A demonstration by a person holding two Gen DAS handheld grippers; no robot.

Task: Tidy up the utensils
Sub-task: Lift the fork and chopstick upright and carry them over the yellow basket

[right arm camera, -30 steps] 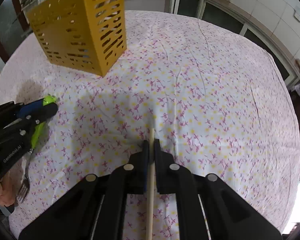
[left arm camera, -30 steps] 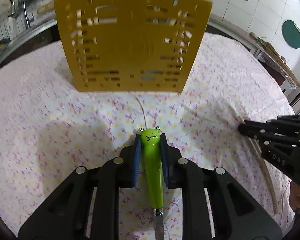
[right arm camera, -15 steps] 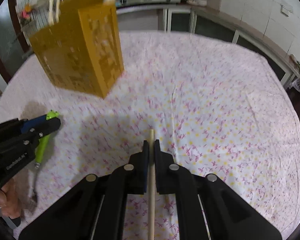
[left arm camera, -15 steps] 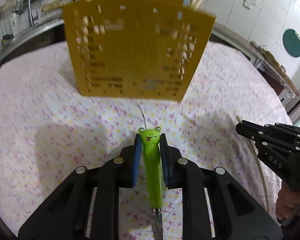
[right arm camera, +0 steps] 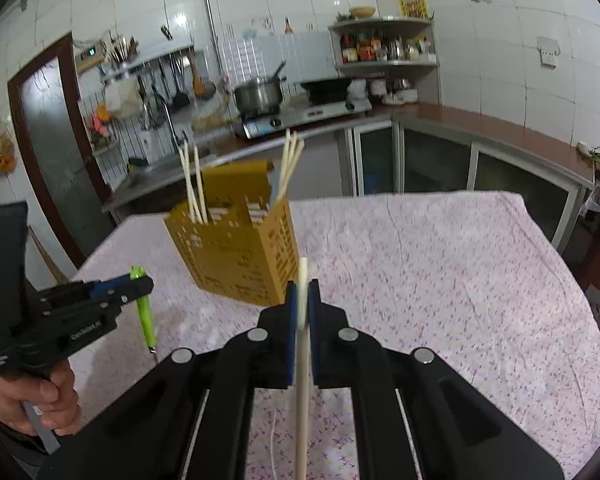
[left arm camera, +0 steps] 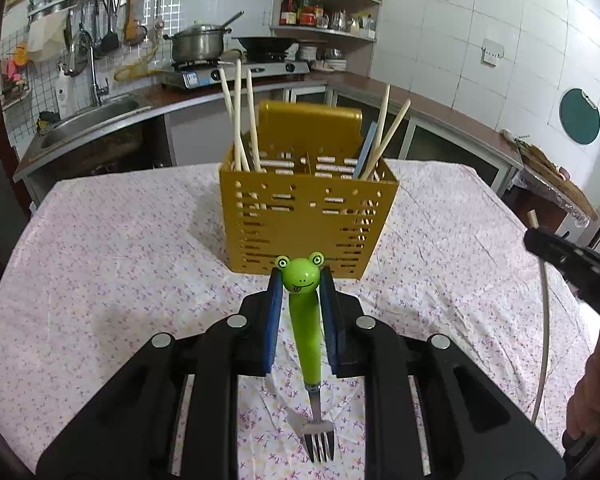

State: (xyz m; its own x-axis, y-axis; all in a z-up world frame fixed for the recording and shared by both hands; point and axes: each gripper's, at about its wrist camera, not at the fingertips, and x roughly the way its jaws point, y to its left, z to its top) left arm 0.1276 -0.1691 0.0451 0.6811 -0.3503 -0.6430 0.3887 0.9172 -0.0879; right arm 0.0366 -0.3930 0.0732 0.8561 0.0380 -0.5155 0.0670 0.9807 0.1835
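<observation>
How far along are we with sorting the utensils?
Done: several chopsticks already stand in the yellow utensil holder. In hand: the left gripper clamps the frog-handled fork, and the right gripper clamps a single chopstick. Left: both still need dropping into the holder.

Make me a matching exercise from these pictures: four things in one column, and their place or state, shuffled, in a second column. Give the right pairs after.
Things:
1. frog-handled fork
2. single chopstick
3. yellow utensil holder
4. steel pot

Place or state:
A. stands on the floral tablecloth
B. gripped by the left hand-held gripper
C. on the stove behind
D. gripped by the right hand-held gripper

Pairs: 1-B, 2-D, 3-A, 4-C
</observation>
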